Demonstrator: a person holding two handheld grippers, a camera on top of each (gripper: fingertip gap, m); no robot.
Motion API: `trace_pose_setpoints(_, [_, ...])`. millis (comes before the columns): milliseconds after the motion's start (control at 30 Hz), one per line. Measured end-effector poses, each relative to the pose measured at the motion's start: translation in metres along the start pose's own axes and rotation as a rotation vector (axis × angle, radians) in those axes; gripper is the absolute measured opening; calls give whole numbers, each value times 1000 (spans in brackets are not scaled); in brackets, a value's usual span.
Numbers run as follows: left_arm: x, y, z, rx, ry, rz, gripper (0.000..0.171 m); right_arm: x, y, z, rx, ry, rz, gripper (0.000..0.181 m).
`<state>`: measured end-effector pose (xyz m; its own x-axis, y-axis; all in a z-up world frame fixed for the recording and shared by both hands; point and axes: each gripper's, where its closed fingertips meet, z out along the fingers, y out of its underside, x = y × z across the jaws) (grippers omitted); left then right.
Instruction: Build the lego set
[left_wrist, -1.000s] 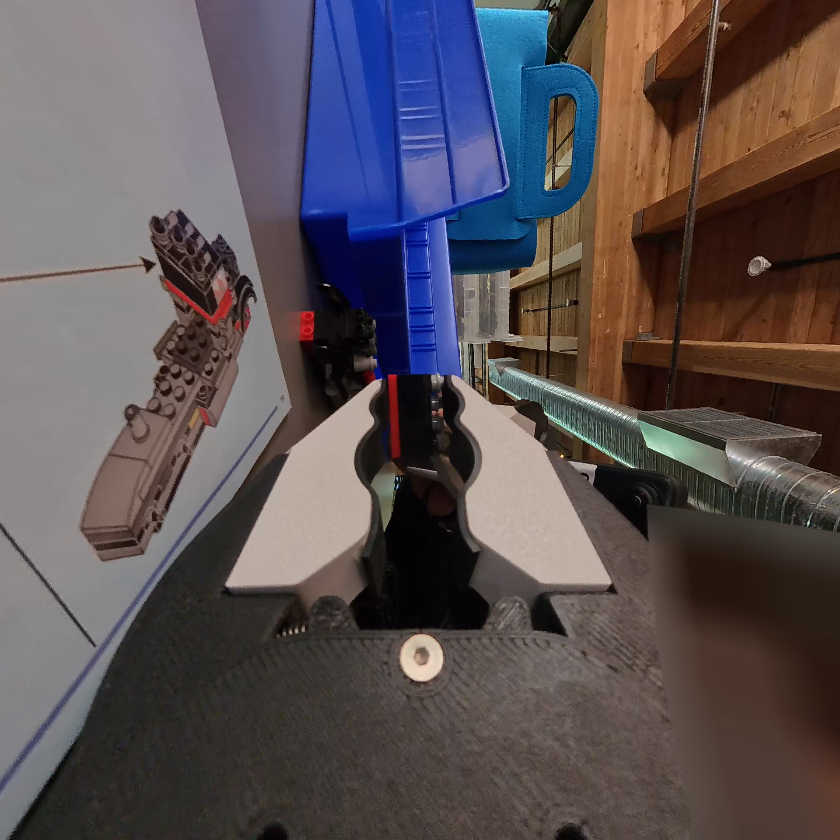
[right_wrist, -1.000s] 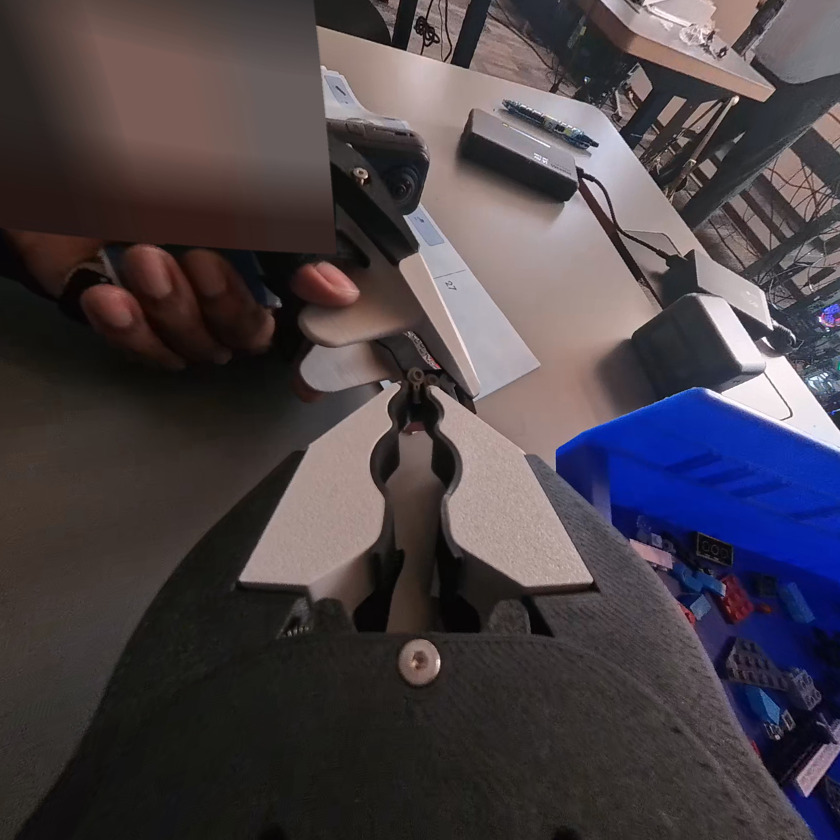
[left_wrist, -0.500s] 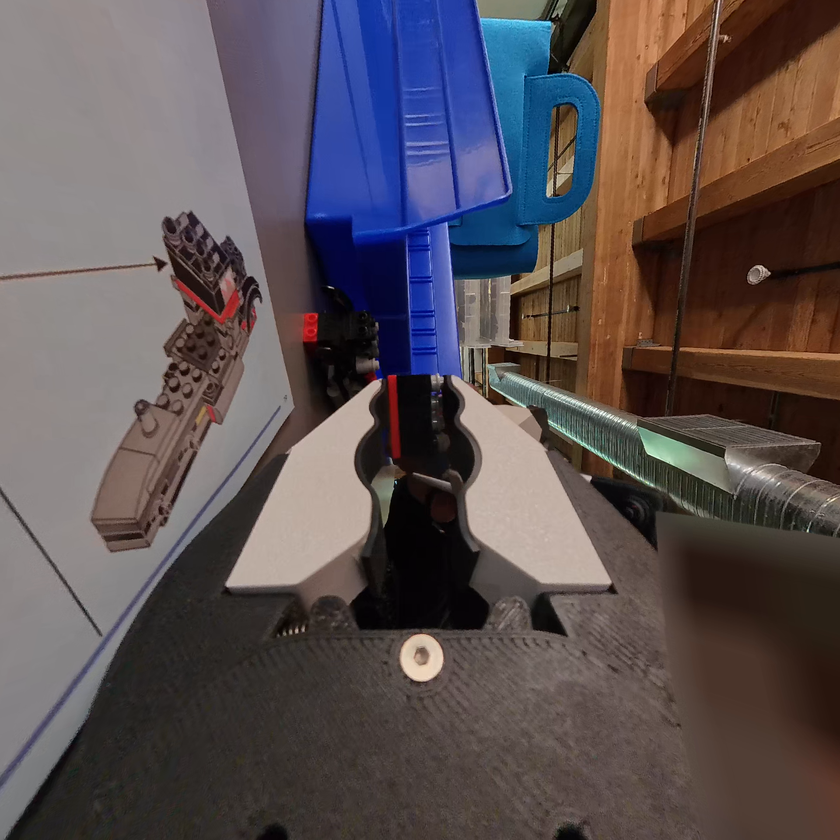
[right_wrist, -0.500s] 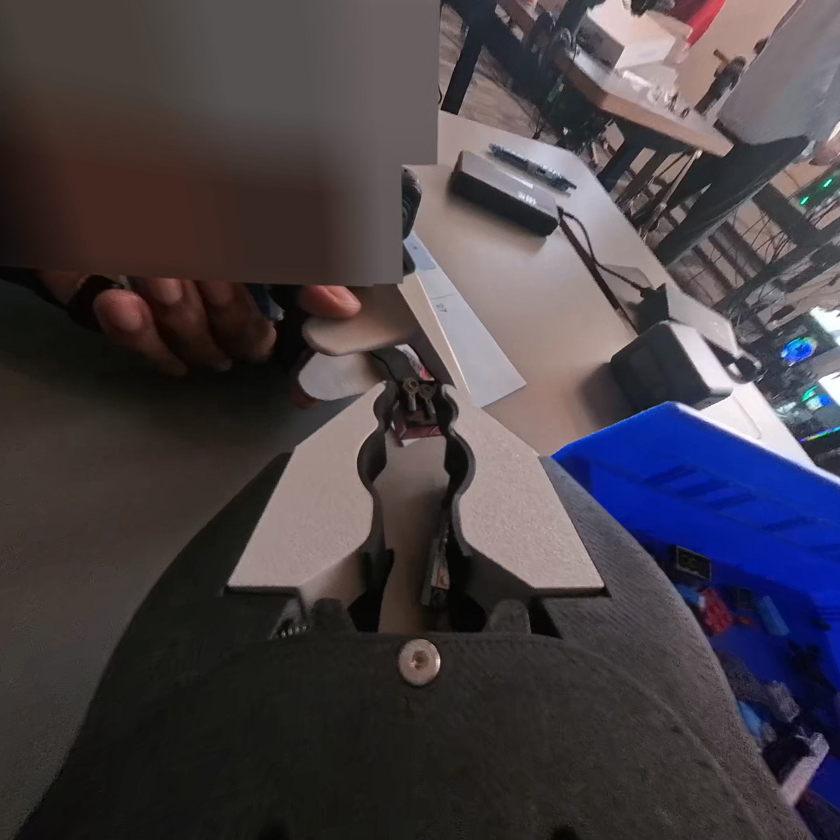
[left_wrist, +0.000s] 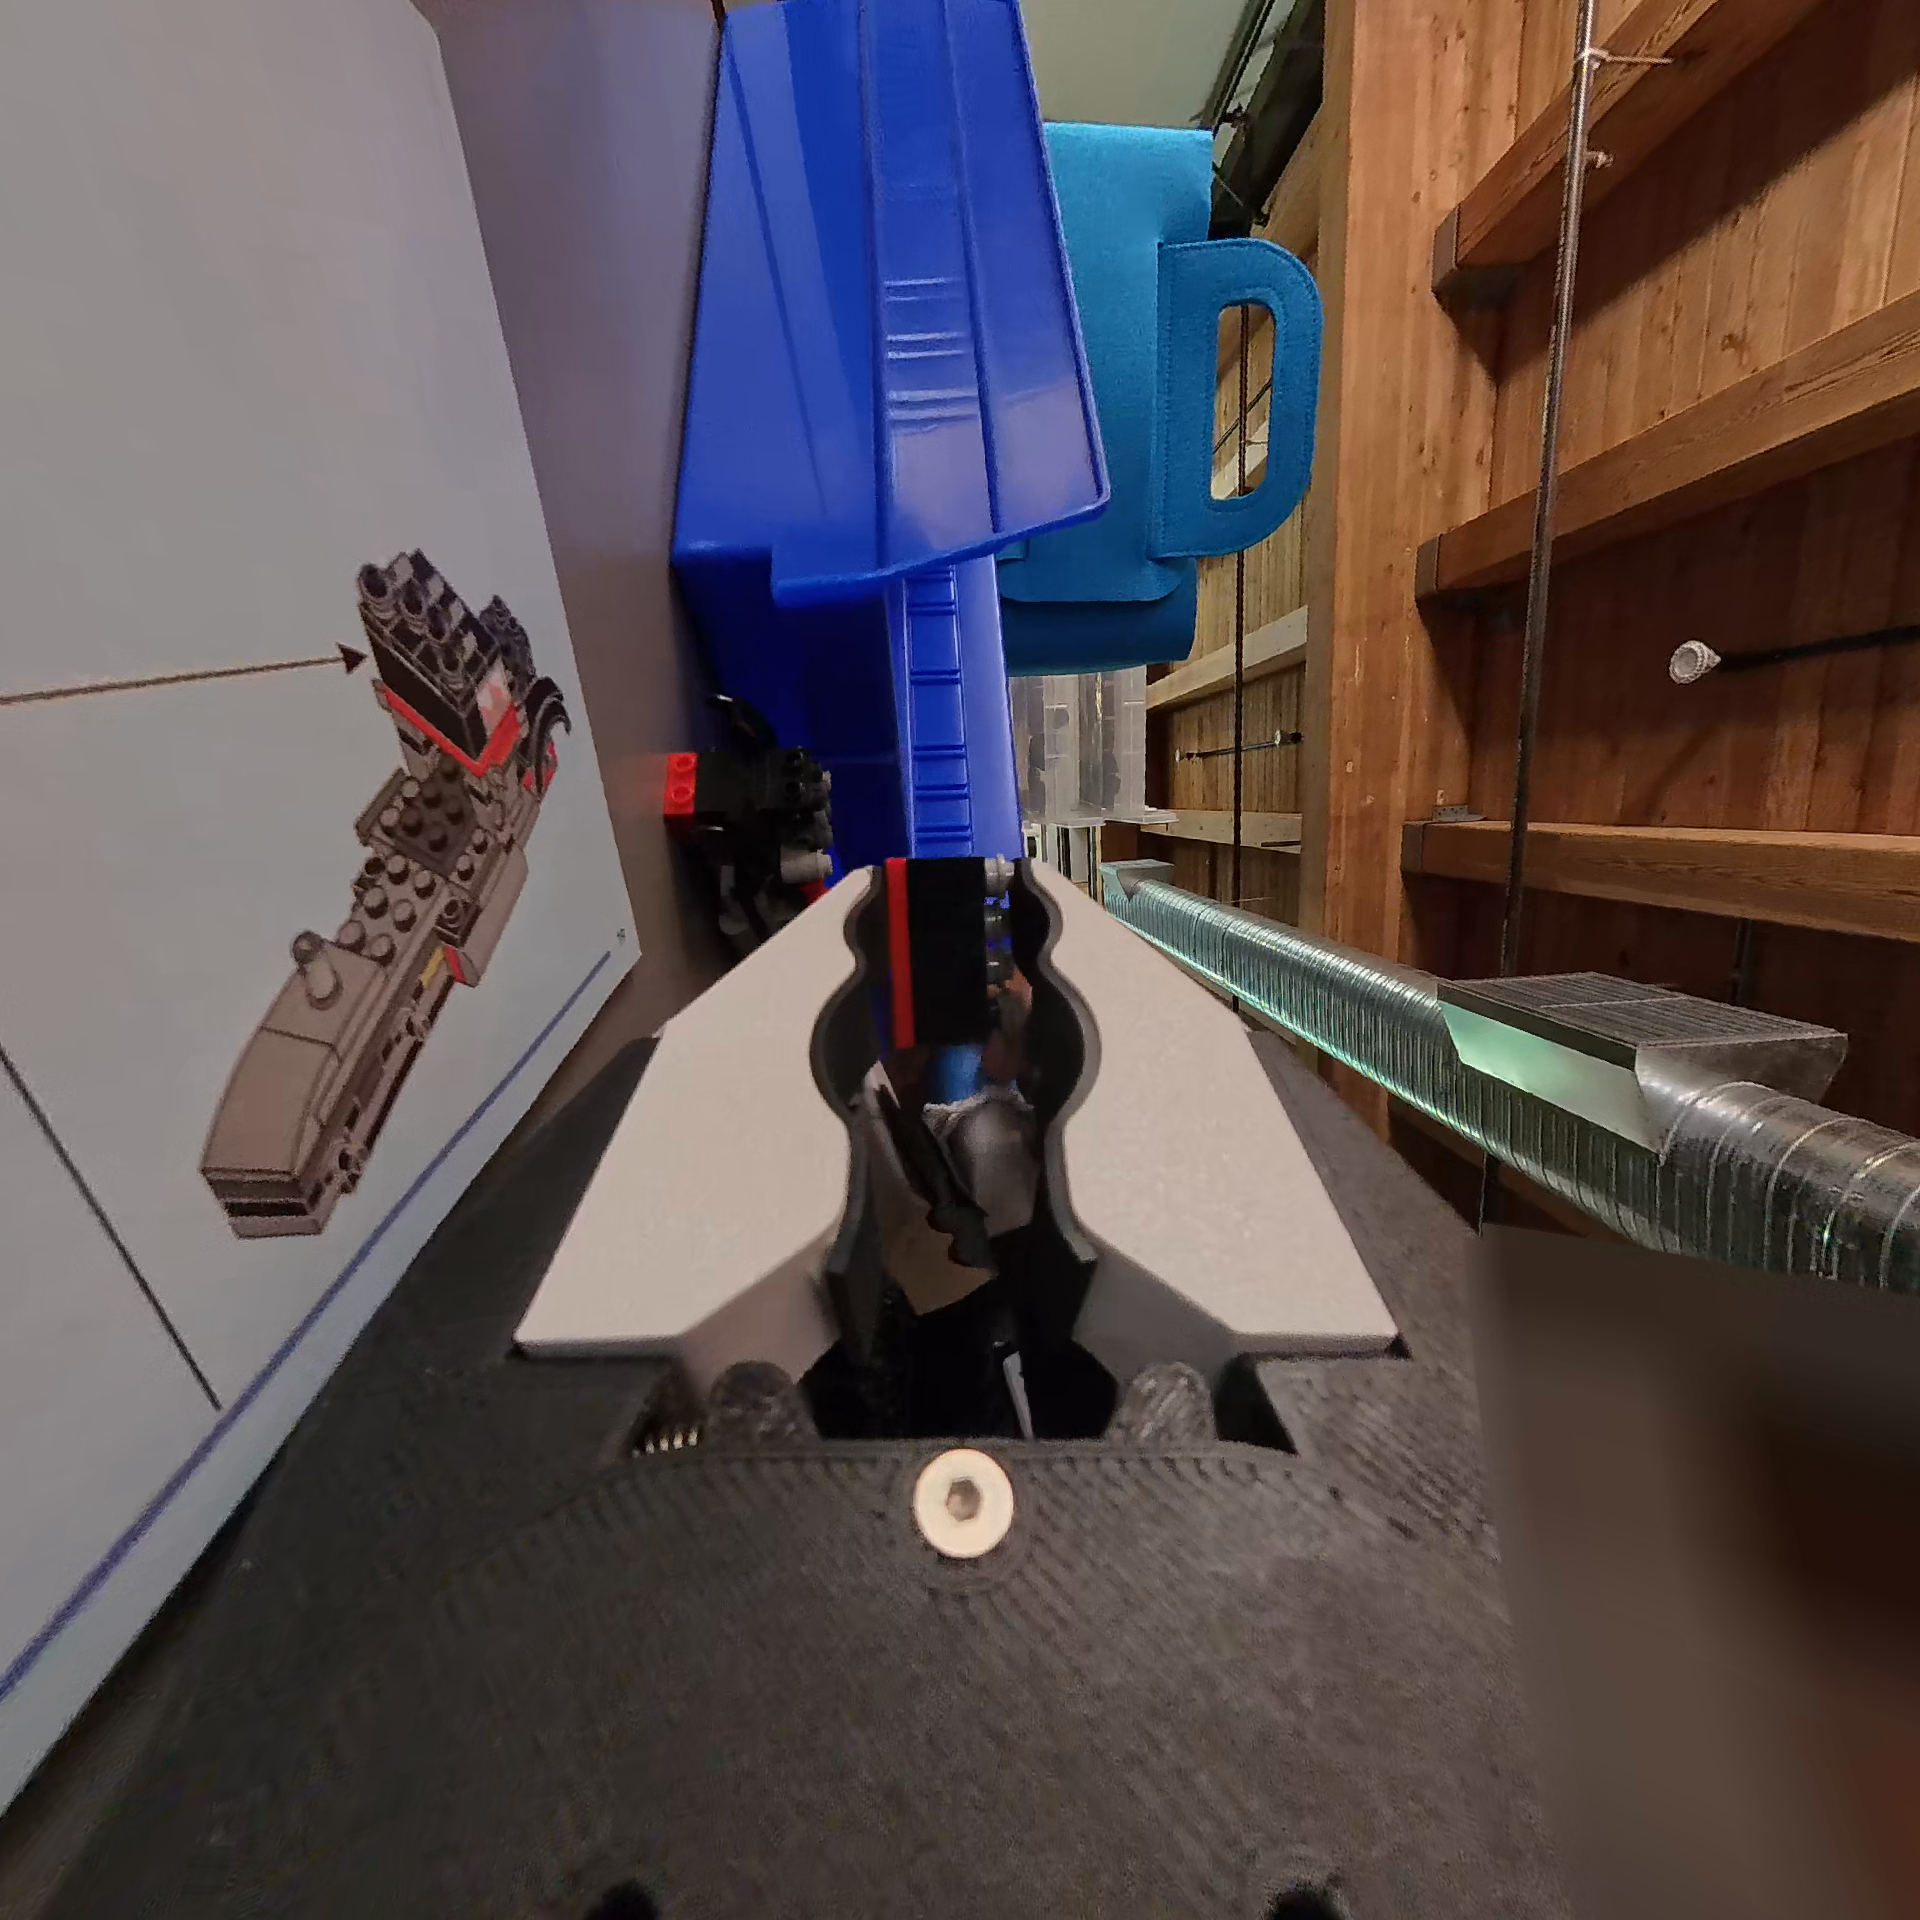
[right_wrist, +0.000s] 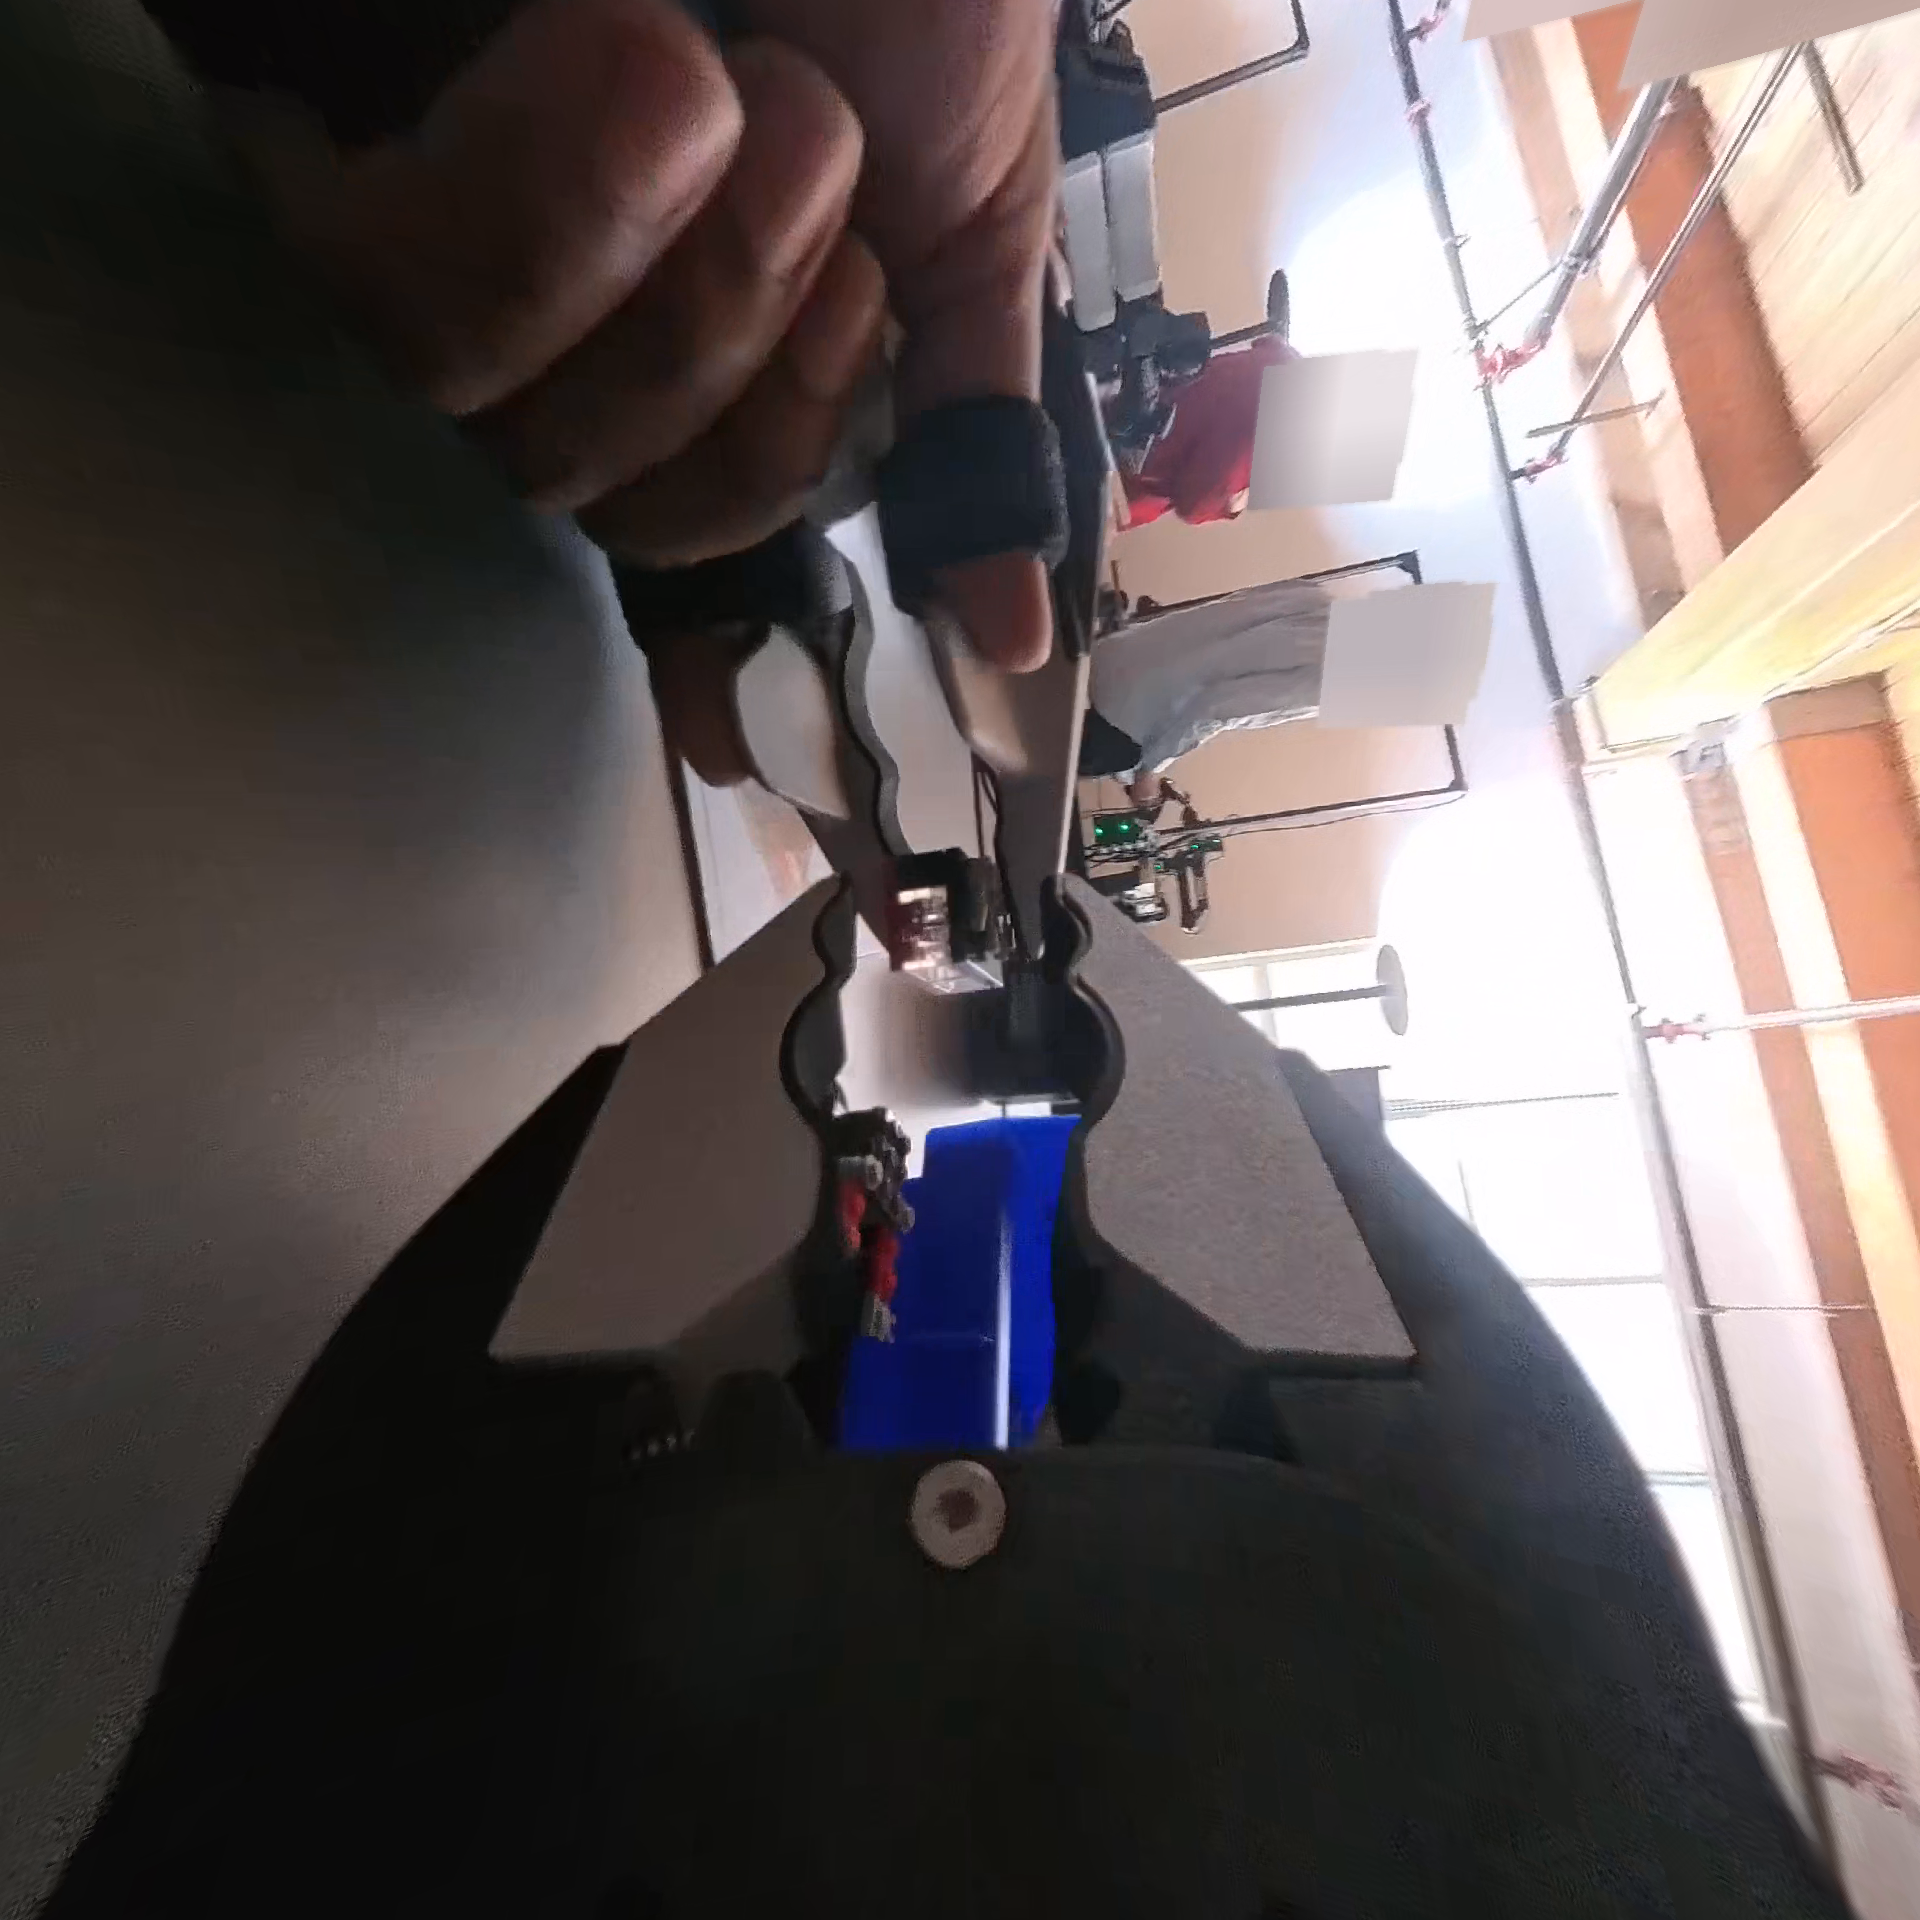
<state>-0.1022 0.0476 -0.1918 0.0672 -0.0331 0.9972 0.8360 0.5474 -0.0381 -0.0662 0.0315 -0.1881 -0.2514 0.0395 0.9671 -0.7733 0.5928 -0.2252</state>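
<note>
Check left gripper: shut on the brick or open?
Shut on it. The left gripper fingers clamp a black-and-red brick at their tips, touching both sides.

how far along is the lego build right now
Partly done: a black and red lego chunk sits on the table beside the blue bin. In hand: the left gripper is shut on a black and red sub-assembly, and the right gripper meets it at its tip. Left: the booklet pictures a longer grey model, so joining remains.
</note>
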Motion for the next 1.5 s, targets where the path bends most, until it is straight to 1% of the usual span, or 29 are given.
trace_pose_setpoints(133, [2, -1, -1, 5, 4, -1, 23, -2, 1, 5, -28, 35, -83, 42])
trace_pose_setpoints(267, [2, -2, -1, 10, 4, -4, 23, -3, 1, 8, -50, 69, -148, 42])
trace_pose_setpoints(433, [2, -1, -1, 9, 4, -9, 23, -3, 2, 11, -73, 93, -186, 42])
trace_pose_setpoints(867, [-1, 0, 0, 4, -5, -11, 23, -3, 5, 13, -99, 116, -200, 38])
trace_pose_setpoints(1100, [-3, 1, 0, 0, -16, -10, 23, -6, 7, 13, -104, 105, -207, 26])
trace_pose_setpoints(1500, [-8, 2, -1, -3, -50, -5, 23, -11, 8, 13, -107, 78, -235, 26])
